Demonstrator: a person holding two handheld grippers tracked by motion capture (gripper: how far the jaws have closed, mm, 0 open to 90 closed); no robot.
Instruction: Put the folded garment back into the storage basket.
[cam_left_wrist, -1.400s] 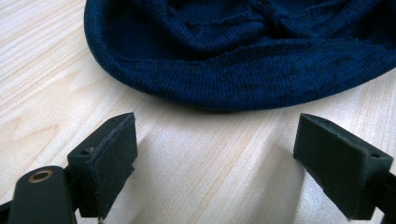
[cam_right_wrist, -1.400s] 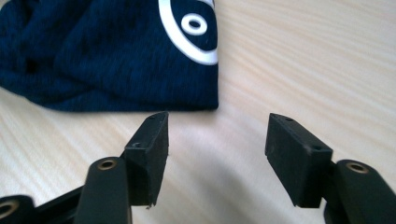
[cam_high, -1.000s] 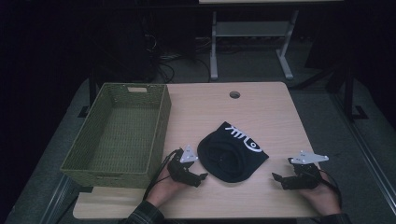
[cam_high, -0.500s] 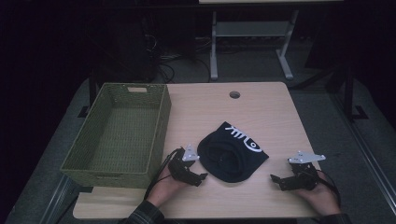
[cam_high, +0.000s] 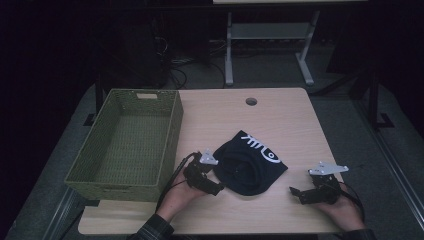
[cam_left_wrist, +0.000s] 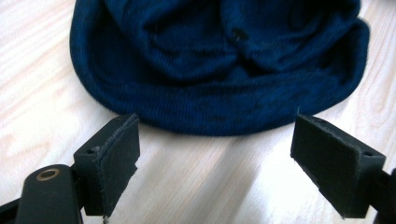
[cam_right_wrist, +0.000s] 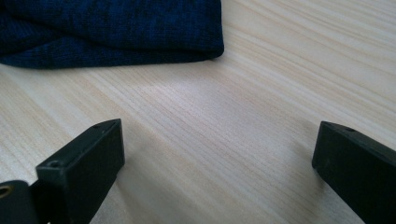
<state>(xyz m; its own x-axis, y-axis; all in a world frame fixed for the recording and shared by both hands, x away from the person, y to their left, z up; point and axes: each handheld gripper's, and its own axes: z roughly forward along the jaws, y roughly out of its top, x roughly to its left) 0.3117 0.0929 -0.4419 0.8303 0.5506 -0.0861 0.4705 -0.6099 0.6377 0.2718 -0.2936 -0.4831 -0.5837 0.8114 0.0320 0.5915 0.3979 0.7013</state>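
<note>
A dark blue knitted cloth hat (cam_high: 251, 164) with a ribbed brim lies on the smooth, pale wood-grain table (cam_high: 280, 120), beside a woven green basket (cam_high: 125, 145).

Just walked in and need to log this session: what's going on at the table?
A person holds a gripper in each hand beside a dark knit beanie lying on the wooden table. The left gripper is open right at the beanie's rim, not yet pressing on it. The right gripper is also open, over bare wood a little way from the beanie. A green woven basket stands empty at the left.
</note>
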